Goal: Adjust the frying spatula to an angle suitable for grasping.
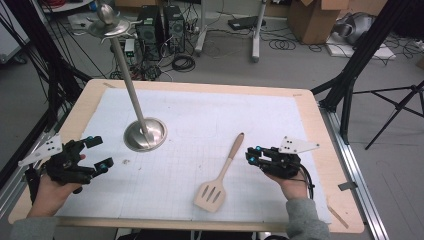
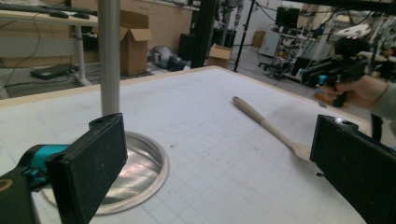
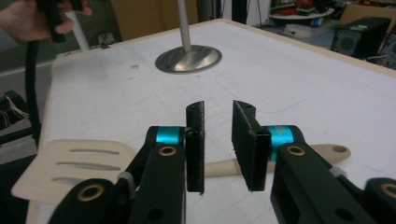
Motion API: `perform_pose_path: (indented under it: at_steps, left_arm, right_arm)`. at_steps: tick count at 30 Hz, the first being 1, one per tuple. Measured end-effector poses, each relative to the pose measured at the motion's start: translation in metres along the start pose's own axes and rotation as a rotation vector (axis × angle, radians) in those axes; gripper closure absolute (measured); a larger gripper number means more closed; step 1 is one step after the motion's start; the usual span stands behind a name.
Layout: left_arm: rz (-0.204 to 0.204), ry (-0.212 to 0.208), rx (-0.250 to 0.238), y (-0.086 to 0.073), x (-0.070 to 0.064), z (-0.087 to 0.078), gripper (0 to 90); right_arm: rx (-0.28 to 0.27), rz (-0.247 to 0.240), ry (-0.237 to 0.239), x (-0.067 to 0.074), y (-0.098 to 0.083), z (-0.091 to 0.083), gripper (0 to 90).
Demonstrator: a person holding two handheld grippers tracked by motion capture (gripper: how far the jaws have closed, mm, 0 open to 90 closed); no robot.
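Observation:
A pale wooden slotted spatula [image 1: 210, 196] lies on the white mat, its handle pointing to the far right. My right gripper [image 1: 251, 155] is just to the right of the handle's end. In the right gripper view its jaws [image 3: 218, 109] stand a narrow gap apart above the handle [image 3: 219, 167], which crosses under them; nothing is pressed between the pads. My left gripper [image 1: 100, 152] hovers at the mat's left side, its jaws wide open and empty [image 2: 219, 135]. It is near the round base of a metal stand [image 1: 145, 135].
The stand's tall pole [image 1: 131, 85] rises from the base and leans toward the far left, with a dish-like top [image 1: 107, 22]. The white mat [image 1: 210, 120] covers most of the wooden table. Black frame legs, cables and boxes surround the table.

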State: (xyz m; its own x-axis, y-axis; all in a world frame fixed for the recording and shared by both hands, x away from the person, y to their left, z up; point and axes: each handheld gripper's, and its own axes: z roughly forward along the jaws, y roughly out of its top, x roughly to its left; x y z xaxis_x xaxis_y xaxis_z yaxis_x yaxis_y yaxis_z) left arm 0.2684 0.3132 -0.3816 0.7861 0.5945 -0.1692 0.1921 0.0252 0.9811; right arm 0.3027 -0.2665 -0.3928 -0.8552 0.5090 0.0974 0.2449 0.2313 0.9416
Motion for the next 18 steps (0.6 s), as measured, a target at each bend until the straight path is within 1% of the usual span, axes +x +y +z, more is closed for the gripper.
perform_pose_path:
  at_steps: [1, 2, 3, 4, 6, 7, 9, 12, 13, 15, 16, 17, 18]
  left_arm:
    - [0.0, -0.003, -0.006, 0.0, -0.001, 0.001, 4.4]
    - [0.001, -0.004, -0.007, 0.001, -0.002, 0.001, 4.4]
    - [0.004, -0.004, -0.002, 0.001, -0.003, 0.002, 4.4]
    - [0.008, -0.005, 0.009, 0.0, -0.003, 0.003, 4.4]
    - [0.01, -0.004, 0.016, -0.001, -0.004, 0.003, 4.4]
    - [0.013, 0.001, 0.027, -0.002, -0.004, 0.004, 4.4]
    - [0.018, 0.004, 0.04, -0.003, -0.004, 0.003, 4.5]
    - [0.018, 0.005, 0.044, -0.004, -0.004, 0.003, 4.4]
    - [0.008, 0.002, 0.03, -0.004, -0.004, 0.001, 4.4]
    - [0.004, 0.001, 0.013, -0.003, -0.005, -0.001, 4.4]
    - [0.004, 0.001, 0.013, -0.003, -0.005, -0.001, 4.5]
    - [0.002, 0.007, 0.015, -0.004, -0.004, -0.002, 4.4]
    - [0.002, 0.008, 0.02, -0.004, -0.004, -0.002, 4.4]
  right_arm:
    - [0.004, -0.005, 0.003, -0.001, 0.0, 0.002, 80.6]
    - [0.004, -0.005, 0.003, -0.001, 0.0, 0.002, 80.6]
    - [0.013, -0.001, -0.004, -0.002, -0.001, 0.006, 85.6]
    - [0.02, 0.013, 0.007, -0.002, -0.001, 0.008, 87.3]
    - [0.022, 0.014, 0.008, -0.002, -0.001, 0.011, 88.7]
    - [0.037, 0.03, 0.015, -0.002, -0.002, 0.015, 89.6]
    - [0.05, 0.021, 0.01, -0.003, -0.002, 0.02, 89.6]
    - [0.066, 0.027, 0.016, -0.003, -0.003, 0.025, 89.6]
    - [0.08, 0.018, 0.016, -0.003, -0.004, 0.03, 89.6]
    - [0.096, 0.006, 0.013, -0.003, -0.004, 0.035, 89.6]
    - [0.096, 0.006, 0.013, -0.003, -0.004, 0.035, 89.6]
    - [0.109, 0.002, -0.002, -0.004, -0.005, 0.04, 89.6]
    - [0.116, 0.008, -0.007, -0.004, -0.006, 0.043, 89.6]
